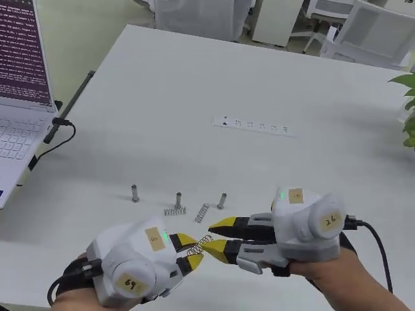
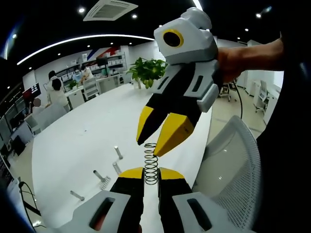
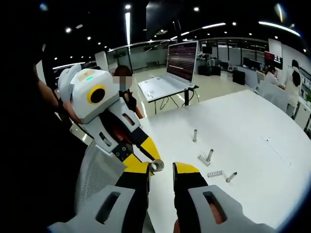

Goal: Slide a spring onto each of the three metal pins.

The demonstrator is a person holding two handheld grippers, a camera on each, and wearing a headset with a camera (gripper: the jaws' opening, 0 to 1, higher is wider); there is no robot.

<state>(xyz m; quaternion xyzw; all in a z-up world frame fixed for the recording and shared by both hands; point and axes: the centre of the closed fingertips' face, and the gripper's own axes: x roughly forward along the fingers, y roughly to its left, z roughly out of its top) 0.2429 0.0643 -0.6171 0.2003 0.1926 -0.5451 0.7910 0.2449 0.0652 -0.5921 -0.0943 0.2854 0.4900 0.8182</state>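
The left hand-held gripper (image 2: 151, 172) is clamping the lower coils of a small wire spring (image 2: 151, 162) between jaws that are almost closed. It is holding the spring in the air over the near edge of the white surface (image 1: 194, 97). The right hand-held gripper (image 1: 209, 236) is facing it with its jaws partly open around the spring's free end, gripping nothing. In the right gripper view that end is sitting just beside one yellow tip.

In the head view, taken from the held spring, the three metal pins (image 1: 177, 199) are standing upright at roughly 10, 11 and 1 o'clock, all bare. Two loose springs (image 1: 174, 211) are lying just in front of the middle and right pins.

The spring looks light, thin and springy, so it is likely to buckle or flick away under a hard squeeze. It is probably best pinched gently across a few coils near one end, leaving the bore and the other end free to go down over a pin.
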